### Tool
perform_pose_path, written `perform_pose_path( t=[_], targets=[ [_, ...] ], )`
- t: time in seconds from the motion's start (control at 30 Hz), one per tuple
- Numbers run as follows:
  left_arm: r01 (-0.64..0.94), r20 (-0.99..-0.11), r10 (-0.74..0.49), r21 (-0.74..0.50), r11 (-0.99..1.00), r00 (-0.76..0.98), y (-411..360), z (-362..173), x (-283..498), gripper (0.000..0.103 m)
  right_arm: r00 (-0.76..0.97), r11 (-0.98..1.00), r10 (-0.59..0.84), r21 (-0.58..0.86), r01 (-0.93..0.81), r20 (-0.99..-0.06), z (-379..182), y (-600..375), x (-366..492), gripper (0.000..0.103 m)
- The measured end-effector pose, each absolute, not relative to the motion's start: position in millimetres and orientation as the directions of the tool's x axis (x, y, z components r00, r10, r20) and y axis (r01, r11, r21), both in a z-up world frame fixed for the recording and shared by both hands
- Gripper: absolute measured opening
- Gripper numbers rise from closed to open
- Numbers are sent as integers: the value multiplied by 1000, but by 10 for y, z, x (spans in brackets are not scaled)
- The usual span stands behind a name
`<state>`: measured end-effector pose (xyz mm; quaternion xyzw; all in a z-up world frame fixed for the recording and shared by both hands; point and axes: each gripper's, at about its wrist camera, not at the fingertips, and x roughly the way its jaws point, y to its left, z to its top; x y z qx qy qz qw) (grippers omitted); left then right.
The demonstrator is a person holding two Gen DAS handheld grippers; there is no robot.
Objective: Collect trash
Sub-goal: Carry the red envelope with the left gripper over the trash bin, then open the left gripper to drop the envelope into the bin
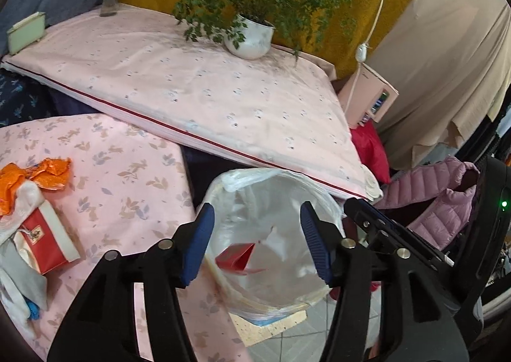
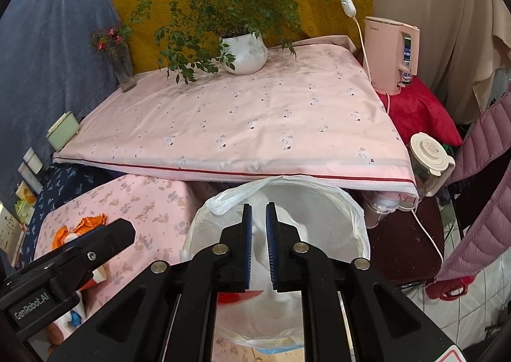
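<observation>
Lying inside the lined trash bin (image 1: 274,202), the red carton (image 1: 236,258) is beneath my left gripper (image 1: 255,240), jaws wide and empty. My right gripper (image 2: 258,247) hovers alongside, jaws narrowly parted, nothing gripped. Remaining trash (image 1: 35,202) sits at the low table (image 1: 127,176) left edge.

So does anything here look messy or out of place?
Yes: a heap of litter sits on the low pink floral table, with a crumpled orange wrapper and a torn-open red carton. One red carton already lies in the lined bin.
</observation>
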<state>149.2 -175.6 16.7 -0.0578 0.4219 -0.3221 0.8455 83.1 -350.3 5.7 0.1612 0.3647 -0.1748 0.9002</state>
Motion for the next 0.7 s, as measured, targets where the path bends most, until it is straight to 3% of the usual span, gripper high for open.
perform_pose_path(
  t=[0.3, 0.7],
  targets=[
    [425, -705, -476, -268, 865, 525, -1390, 131, 1513, 55, 681, 921, -157, 143, 362, -716, 19, -3102, 944, 29],
    [291, -715, -351, -212, 933, 604, -650, 69, 1517, 56, 695, 964, -73, 129, 234, -716, 46, -2388, 1088, 36]
  ],
)
